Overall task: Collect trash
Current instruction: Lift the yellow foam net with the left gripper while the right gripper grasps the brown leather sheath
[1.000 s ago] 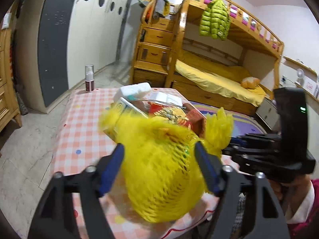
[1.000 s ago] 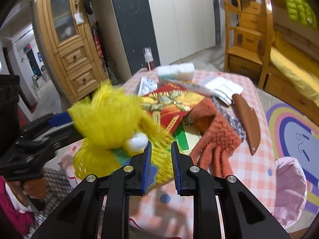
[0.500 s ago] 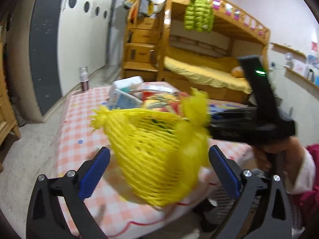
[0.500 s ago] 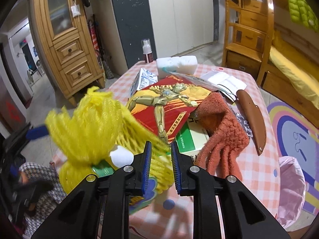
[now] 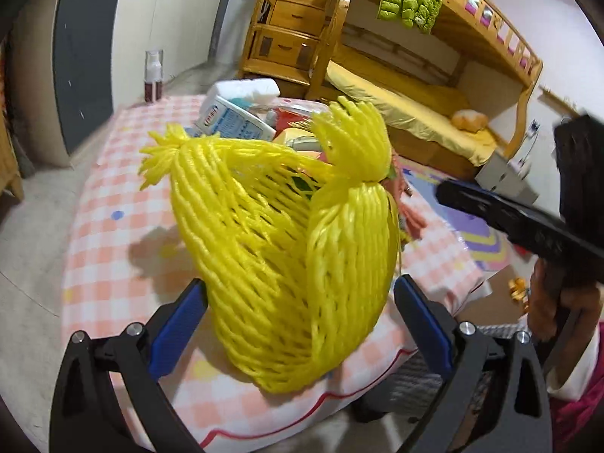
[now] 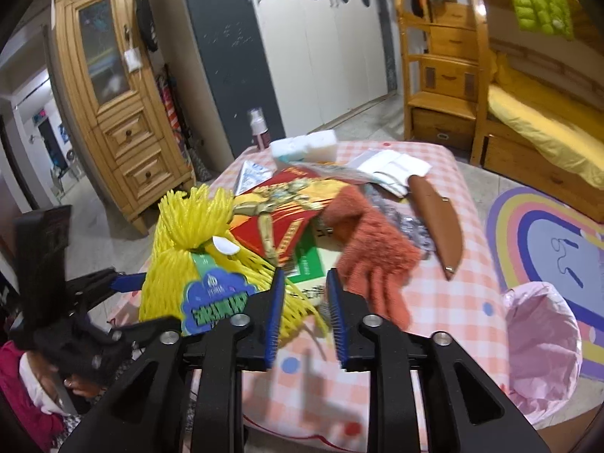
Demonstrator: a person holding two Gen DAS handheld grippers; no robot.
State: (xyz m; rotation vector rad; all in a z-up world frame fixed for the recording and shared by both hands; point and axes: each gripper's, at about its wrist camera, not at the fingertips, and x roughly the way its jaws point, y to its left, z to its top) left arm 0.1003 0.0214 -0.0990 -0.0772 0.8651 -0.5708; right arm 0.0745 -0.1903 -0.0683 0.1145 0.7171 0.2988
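Note:
A yellow foam fruit net (image 5: pixel 287 264) with a blue-green label (image 6: pixel 215 302) lies at the front edge of the checked table (image 5: pixel 113 249). My left gripper (image 5: pixel 300 283) stands wide open around the net's lower end, a blue pad on either side without squeezing it. My right gripper (image 6: pixel 305 279) is just right of the net and its jaws are opening. Only loose yellow strands lie by its left finger (image 6: pixel 273 309), and nothing is pinched. The right gripper's black body (image 5: pixel 521 226) shows in the left wrist view.
A pink trash bag (image 6: pixel 540 336) hangs open at the table's right front corner. On the table lie an orange glove (image 6: pixel 373 249), a red box (image 6: pixel 279 219), a brown sheath (image 6: pixel 438 222), white foam blocks (image 6: pixel 305 145) and a carton (image 5: pixel 230 120). A spray bottle (image 5: pixel 153 75) stands at the far edge.
The left jaws spread wide off the net and the gripper sank toward the table edge. The right pads, earlier shut on the net's strands, have parted and the net now sits to their left.

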